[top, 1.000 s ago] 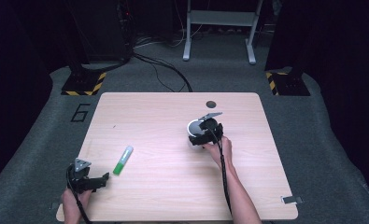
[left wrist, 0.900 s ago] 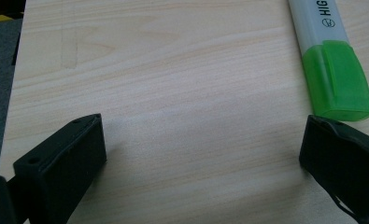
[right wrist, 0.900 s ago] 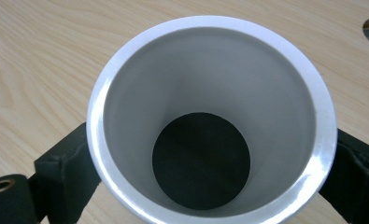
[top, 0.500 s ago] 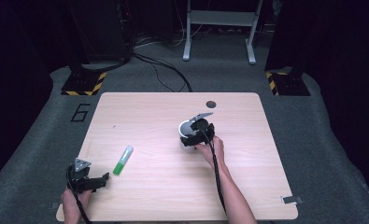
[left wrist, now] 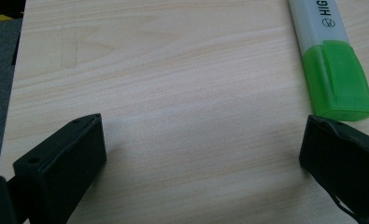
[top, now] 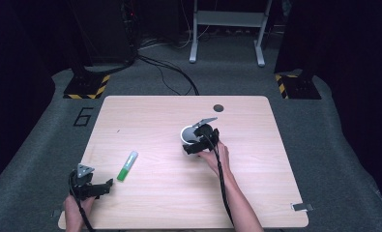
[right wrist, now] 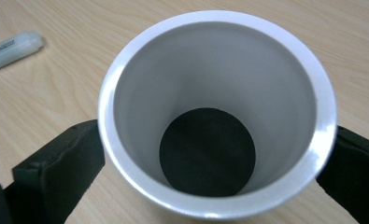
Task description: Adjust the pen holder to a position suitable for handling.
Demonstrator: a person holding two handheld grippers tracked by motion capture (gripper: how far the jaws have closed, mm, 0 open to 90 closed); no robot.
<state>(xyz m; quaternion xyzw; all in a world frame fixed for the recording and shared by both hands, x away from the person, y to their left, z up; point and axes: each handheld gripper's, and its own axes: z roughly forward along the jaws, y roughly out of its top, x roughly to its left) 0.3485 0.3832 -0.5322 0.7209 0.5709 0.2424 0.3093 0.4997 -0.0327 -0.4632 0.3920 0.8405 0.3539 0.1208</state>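
A white cup point(top: 188, 135) with a dark bottom stands near the table's middle. My right gripper point(top: 194, 141) is shut on it, one jaw on each side of the cup point(right wrist: 217, 116) in the right gripper view. A highlighter point(top: 127, 166) with a green cap and white body lies on the left half of the table. My left gripper point(top: 101, 187) rests near the front left corner, open, with bare wood between its jaws. In the left gripper view the highlighter's green cap point(left wrist: 338, 79) lies just beyond the right jaw. The highlighter's white end point(right wrist: 11, 49) lies left of the cup.
The wooden table point(top: 256, 174) has a dark round hole point(top: 218, 108) near its far edge. Grey carpet surrounds the table, with cables point(top: 169, 72) and a metal stand point(top: 226, 29) on the floor behind it.
My right gripper has carried the cup leftward across the table. The left gripper and the highlighter have stayed still.
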